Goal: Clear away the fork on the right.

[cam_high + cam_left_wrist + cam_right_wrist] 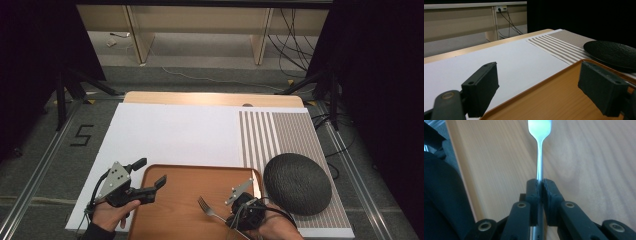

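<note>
I clamp fork [209, 210] by handle in right hand-held gripper [540, 185], lower centre of high view, tines over wooden tray [175, 220], likely for set-down. Left hand-held gripper [150, 175] gapes wide, empty, straddling tray's left rim, perhaps steadying it.

Silver fork [206, 209], orange-brown wooden tray [175, 210], black plate [297, 183], beige-and-white striped mat [280, 135].
</note>
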The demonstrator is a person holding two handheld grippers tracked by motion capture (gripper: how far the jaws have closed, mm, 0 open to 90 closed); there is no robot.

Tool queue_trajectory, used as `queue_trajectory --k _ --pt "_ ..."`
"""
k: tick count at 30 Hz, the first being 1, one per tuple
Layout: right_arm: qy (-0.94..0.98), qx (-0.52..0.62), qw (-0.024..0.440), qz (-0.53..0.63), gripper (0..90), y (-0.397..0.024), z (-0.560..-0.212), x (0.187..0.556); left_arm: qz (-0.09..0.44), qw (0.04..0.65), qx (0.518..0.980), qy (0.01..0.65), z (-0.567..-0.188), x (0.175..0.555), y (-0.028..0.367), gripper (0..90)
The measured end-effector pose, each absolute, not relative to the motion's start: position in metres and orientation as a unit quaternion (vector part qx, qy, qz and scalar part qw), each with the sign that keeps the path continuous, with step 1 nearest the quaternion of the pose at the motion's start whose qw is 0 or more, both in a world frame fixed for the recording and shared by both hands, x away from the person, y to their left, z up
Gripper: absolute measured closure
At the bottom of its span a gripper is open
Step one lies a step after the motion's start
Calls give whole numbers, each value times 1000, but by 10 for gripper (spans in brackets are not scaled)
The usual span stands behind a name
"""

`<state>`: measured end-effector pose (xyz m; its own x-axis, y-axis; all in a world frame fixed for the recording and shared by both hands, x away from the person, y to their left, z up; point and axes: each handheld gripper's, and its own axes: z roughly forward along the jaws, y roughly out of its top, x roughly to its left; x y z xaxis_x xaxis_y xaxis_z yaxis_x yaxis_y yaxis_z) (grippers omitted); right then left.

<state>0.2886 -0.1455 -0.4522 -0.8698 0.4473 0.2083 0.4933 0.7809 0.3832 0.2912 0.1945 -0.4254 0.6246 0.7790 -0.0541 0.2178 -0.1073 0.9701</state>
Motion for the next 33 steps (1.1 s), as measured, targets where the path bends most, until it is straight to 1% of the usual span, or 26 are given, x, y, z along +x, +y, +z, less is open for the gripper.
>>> queue_trajectory --k 6,14,15,17,20,23,25,27,29,33 --pt "-946 -253 54 -195 838 -143 -459 290 247 566 701 356 -425 291 195 159" --pt "-945 -256 57 -196 822 -141 -460 290 248 566 701 356 -425 291 195 159" --pt "-944 -257 58 -196 794 -141 -459 289 248 566 701 356 -425 291 195 159" --pt "-944 -258 55 -200 699 -140 -458 289 248 566 701 356 -425 291 195 159" --pt "-937 -264 48 -225 593 -140 -455 291 248 566 701 356 -425 291 195 159" --pt "-931 -257 41 -255 528 -138 -452 291 248 566 701 356 -426 291 195 159" --pt "-929 -252 40 -266 511 -135 -452 289 248 566 701 356 -426 291 195 159" --pt "-930 -241 39 -274 511 -130 -452 287 248 566 701 356 -426 291 195 159" --pt "-932 -236 41 -273 529 -126 -452 285 248 566 701 356 -426 291 195 159" --pt "-939 -220 31 -263 613 -120 -454 282 248 566 701 357 -426 291 195 159"
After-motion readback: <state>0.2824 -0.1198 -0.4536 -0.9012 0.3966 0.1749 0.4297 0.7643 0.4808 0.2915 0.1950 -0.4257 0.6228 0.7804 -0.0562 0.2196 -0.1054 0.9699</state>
